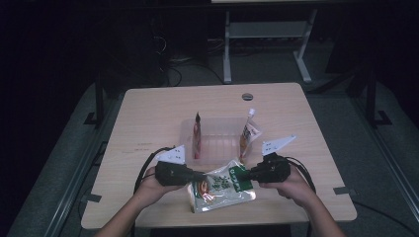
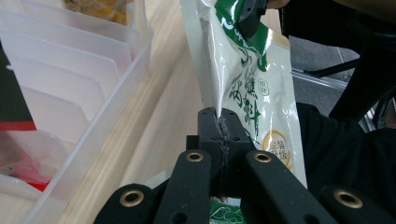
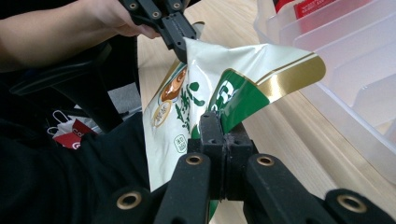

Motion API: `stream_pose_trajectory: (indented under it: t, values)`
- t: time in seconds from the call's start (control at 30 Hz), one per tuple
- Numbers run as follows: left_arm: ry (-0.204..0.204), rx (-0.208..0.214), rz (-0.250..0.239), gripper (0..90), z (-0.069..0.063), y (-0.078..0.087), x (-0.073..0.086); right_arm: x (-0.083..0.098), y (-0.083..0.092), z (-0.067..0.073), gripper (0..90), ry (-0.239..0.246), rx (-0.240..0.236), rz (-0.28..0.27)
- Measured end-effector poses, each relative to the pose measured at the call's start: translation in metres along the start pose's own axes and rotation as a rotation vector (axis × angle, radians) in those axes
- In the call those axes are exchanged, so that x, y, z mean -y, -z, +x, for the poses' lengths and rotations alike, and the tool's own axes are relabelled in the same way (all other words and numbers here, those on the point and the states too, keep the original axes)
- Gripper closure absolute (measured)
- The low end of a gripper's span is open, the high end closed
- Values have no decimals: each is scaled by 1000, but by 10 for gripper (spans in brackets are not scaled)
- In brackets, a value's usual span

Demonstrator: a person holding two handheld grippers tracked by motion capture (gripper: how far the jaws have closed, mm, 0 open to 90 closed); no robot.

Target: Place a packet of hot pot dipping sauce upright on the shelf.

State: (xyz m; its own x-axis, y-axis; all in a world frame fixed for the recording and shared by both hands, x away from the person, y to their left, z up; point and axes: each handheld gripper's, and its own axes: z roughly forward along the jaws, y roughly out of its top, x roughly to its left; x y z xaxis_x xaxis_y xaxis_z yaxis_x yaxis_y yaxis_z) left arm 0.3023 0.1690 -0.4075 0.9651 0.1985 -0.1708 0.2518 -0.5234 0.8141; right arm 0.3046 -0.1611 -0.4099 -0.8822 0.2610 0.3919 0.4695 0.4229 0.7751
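Between both hands, glossy crinkled foil pouch (image 1: pixel 223 186), left gripper (image 2: pixel 219 122) and right gripper (image 3: pixel 219 128) fingers clamped on its edges

Clear plastic divider tray (image 1: pixel 220 129) stands mid-table, just beyond green-white pouch (image 1: pixel 222 186); blocks straight forward pass. Two upright sachets (image 1: pixel 197 136) (image 1: pixel 249 132) rise above tray rim at left and right ends. Bare tabletop (image 1: pixel 148 118) left, right and behind tray gives free passage. Grommet (image 1: pixel 247 96) flush near far edge.
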Motion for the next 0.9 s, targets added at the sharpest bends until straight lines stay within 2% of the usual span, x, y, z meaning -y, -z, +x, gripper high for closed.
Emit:
stream_pose_trajectory:
  t: [0.27, 0.53, 0.63, 0.73, 0.9]
  values:
    - [8, 8, 12, 884, 6, 0, 3, -4, -1, 5, 900, 8, -43, -22]
    - [13, -5, 14, 817, 6, 1, 3, -7, 1, 8, 900, 14, -48, -49]
    - [14, -16, 3, 800, 6, 5, 2, -8, 3, 9, 900, 13, -46, -65]
    - [29, -32, -17, 741, 7, 12, 1, -9, 6, 10, 900, 19, -56, -90]
    - [48, -54, -42, 710, 9, 22, 4, -11, 12, 10, 900, 18, -63, -135]
